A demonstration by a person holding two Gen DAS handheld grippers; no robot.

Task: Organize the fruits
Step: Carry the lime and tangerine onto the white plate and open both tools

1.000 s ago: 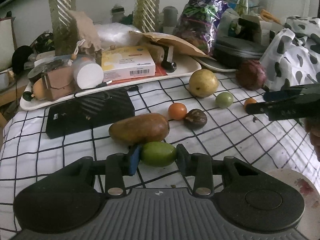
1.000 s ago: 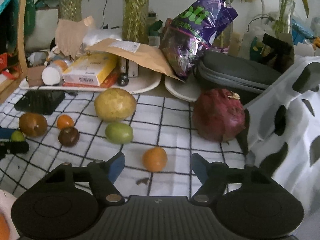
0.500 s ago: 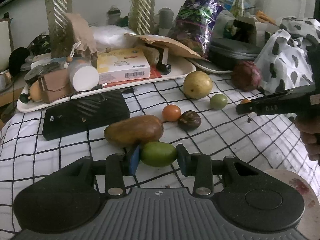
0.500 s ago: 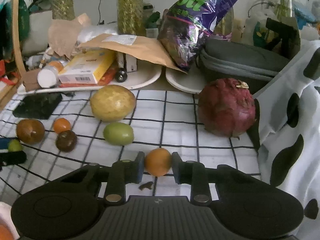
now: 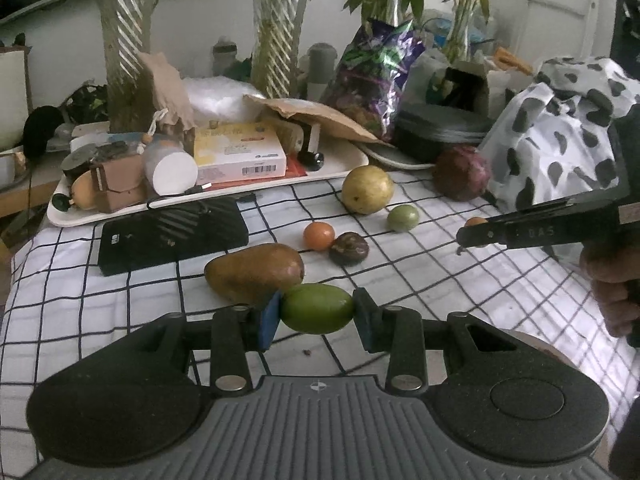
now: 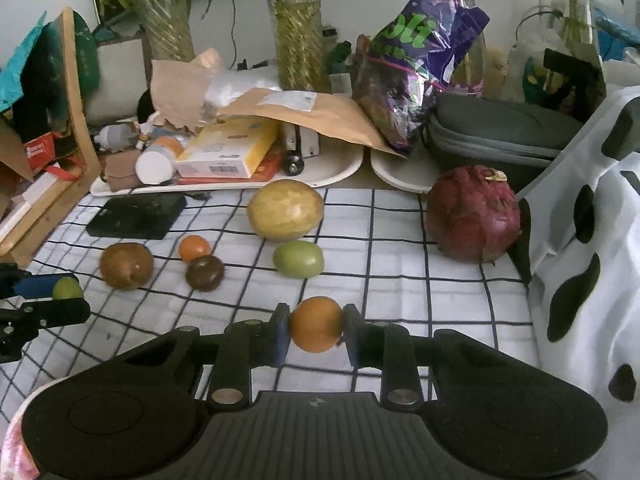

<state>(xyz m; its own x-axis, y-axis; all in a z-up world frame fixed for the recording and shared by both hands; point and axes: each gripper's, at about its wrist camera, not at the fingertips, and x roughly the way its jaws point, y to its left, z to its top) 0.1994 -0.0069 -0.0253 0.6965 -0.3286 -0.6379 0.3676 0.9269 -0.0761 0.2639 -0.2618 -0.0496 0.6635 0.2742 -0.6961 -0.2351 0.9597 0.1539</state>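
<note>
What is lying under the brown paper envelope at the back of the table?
Under the brown paper envelope a yellow box and a black cylinder show, on a white tray. Anything deeper is covered.

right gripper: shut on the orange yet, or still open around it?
Shut: the right gripper has just closed, both pads pressing the small orange fruit between them.

The right claw grips a small orange fruit above the checked cloth.

Near half of the checked tablecloth lies bare. Scattered fruit crowds its middle; cluttered tray and spotted cloth block rear and right.
</note>
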